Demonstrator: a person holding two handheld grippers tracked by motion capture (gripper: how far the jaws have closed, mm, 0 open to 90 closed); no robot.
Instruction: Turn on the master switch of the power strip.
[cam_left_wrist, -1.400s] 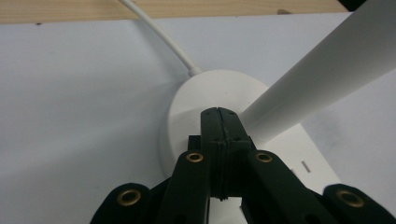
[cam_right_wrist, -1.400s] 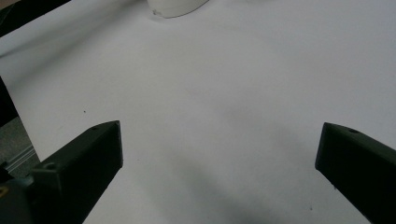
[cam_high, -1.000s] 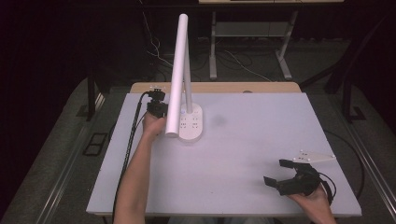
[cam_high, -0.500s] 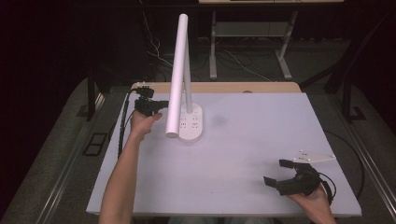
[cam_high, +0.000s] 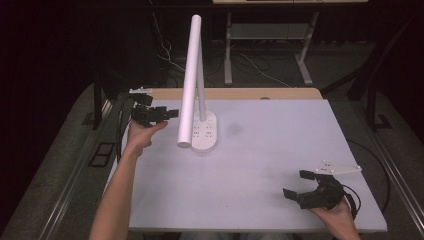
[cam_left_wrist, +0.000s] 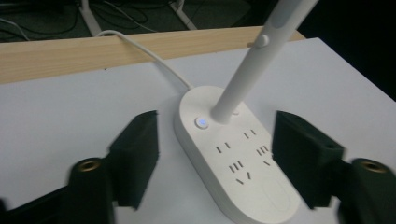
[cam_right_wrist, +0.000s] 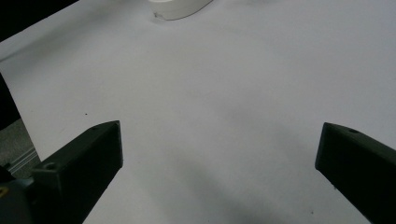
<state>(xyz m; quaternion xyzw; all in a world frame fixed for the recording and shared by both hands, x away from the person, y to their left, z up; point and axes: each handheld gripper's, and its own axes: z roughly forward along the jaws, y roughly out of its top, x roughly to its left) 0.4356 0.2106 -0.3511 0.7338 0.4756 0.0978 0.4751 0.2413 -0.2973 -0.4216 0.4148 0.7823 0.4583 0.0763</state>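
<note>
A white desk lamp stands at the back left of the white table (cam_high: 280, 140). Its oval base (cam_high: 206, 134) carries socket holes, and its long tube head (cam_high: 189, 80) slants down toward me. In the left gripper view a small button (cam_left_wrist: 201, 122) on the base (cam_left_wrist: 233, 163) glows blue beside the stem (cam_left_wrist: 247, 65). My left gripper (cam_high: 170, 115) hovers just left of the lamp, pointing at it. Its jaws (cam_left_wrist: 215, 140) have just been opening and are open with nothing between them. My right gripper (cam_high: 296, 183) rests open near the front right corner, its jaws (cam_right_wrist: 219, 140) over bare table.
A wooden strip (cam_high: 250, 93) runs along the table's far edge. The lamp's white cord (cam_left_wrist: 149, 53) crosses it toward the back. A metal stand (cam_high: 270, 30) and loose cables sit on the dark floor behind. Metal rails flank the table on both sides.
My left gripper drew back from the lamp base, moving left and a little up, and its jaws went from shut to open. The right hand kept still.
</note>
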